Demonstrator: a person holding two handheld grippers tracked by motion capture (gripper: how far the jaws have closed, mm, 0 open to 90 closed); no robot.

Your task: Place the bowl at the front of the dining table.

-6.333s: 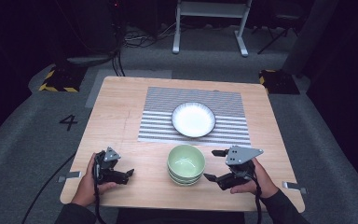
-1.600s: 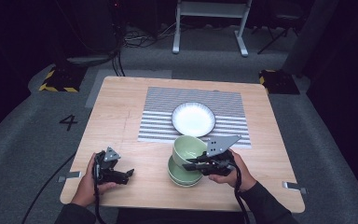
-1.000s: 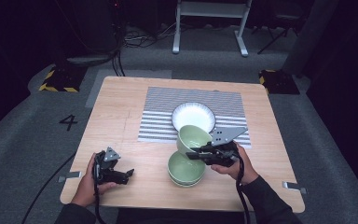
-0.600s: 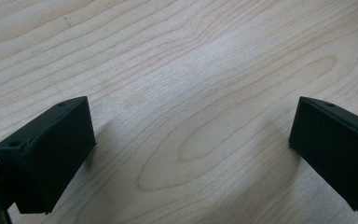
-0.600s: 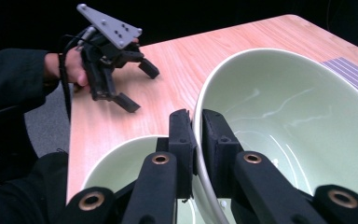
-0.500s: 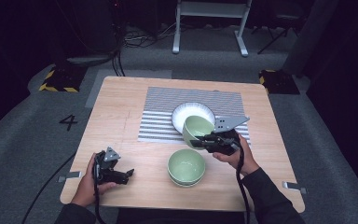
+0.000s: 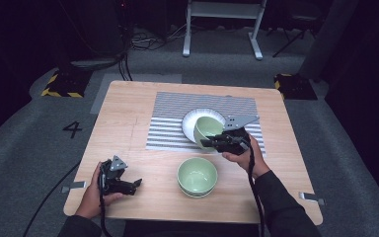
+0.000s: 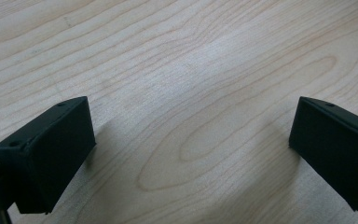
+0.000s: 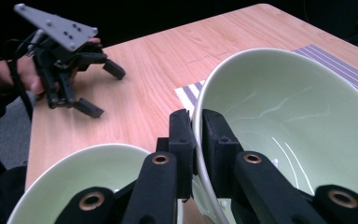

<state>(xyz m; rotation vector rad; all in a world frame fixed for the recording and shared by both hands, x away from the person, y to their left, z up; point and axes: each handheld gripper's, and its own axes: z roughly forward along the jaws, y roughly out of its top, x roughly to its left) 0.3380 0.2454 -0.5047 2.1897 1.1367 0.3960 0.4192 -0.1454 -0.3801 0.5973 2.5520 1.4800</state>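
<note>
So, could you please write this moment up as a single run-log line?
right claw: shut on lifted green bowl rim, over white plate | left claw: open, on table | second green bowl: on table

Glossy ceramic green bowl (image 9: 289, 116); matt, grained wooden table (image 8: 177, 70).

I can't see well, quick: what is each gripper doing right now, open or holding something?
Left gripper: open, holding nothing, low over the table.
Right gripper: shut on the rim of the green bowl, held over the white plate.
</note>
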